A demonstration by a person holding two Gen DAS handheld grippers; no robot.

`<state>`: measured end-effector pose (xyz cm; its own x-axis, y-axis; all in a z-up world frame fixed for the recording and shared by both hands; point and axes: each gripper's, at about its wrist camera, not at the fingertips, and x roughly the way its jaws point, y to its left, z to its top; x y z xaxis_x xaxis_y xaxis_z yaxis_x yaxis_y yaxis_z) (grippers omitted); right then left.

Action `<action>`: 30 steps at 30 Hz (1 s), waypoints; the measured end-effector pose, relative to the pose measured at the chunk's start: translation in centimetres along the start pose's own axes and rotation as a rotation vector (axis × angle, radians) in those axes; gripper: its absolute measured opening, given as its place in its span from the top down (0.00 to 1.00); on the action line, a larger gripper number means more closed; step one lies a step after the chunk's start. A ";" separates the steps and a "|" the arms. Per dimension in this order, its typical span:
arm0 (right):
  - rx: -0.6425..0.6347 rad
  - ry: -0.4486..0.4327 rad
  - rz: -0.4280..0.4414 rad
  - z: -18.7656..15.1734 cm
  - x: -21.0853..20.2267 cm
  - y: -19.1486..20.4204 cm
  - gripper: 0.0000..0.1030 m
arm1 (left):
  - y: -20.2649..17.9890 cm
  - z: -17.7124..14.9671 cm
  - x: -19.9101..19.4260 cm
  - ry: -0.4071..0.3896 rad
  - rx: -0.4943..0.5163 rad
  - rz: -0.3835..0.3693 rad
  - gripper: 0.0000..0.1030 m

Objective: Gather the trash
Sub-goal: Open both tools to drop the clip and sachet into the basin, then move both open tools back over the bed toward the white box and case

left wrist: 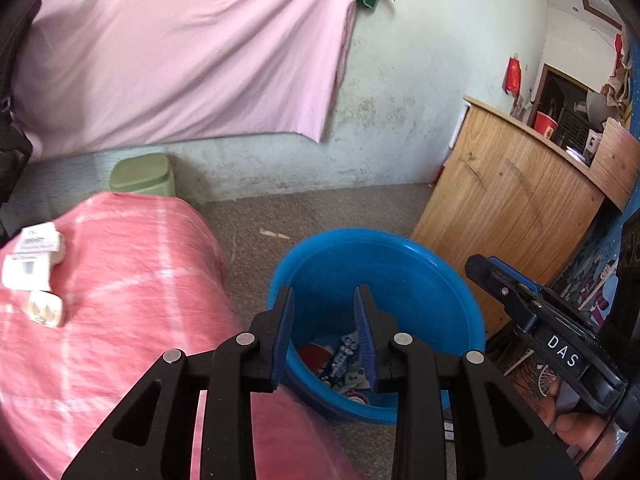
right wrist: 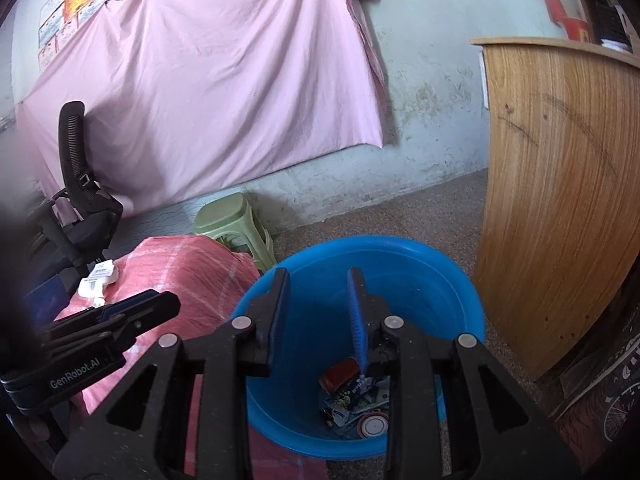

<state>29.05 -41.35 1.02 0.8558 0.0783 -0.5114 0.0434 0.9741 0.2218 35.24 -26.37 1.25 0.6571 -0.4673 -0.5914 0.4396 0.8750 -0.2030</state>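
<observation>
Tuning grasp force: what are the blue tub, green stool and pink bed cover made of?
Tub: looks like smooth, glossy moulded plastic; light sheen on the rim.
Stool: likely matte moulded plastic, with rounded edges and one even colour.
Cover: thin woven cloth, probably; it creases and drapes over the edge.

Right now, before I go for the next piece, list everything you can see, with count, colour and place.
basin: one, blue, on the floor below both grippers
trash: several mixed pieces in the basin bottom
boxes: about three, white, on the pink cover
pink cover: one, left of the basin
stool: one, green, behind the cover
sheet: one, pink, hung on the wall
cabinet: one, wooden, right
office chair: one, black, far left
left gripper: open, empty
right gripper: open, empty
</observation>
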 end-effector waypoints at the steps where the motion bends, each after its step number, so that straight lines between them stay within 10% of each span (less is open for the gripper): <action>1: -0.004 -0.007 0.005 0.1 -0.1 0.3 0.48 | 0.1 0.1 -0.3 -0.007 0.000 0.006 0.74; 9: -0.035 -0.078 0.031 0.9 -1.0 3.1 0.31 | 2.8 1.0 -4.0 -0.087 -0.022 0.081 0.63; 21: -0.052 -0.233 0.131 2.2 -2.3 9.2 0.01 | 9.1 0.5 -11.8 -0.312 -0.120 0.261 0.12; 30: -0.093 -0.323 0.232 2.0 -2.5 13.8 0.00 | 14.3 -1.4 -16.4 -0.427 -0.190 0.436 0.02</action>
<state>28.56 -28.50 6.99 0.9559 0.2423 -0.1659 -0.2042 0.9545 0.2175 29.91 -6.03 6.94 0.9544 -0.0384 -0.2962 -0.0137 0.9850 -0.1719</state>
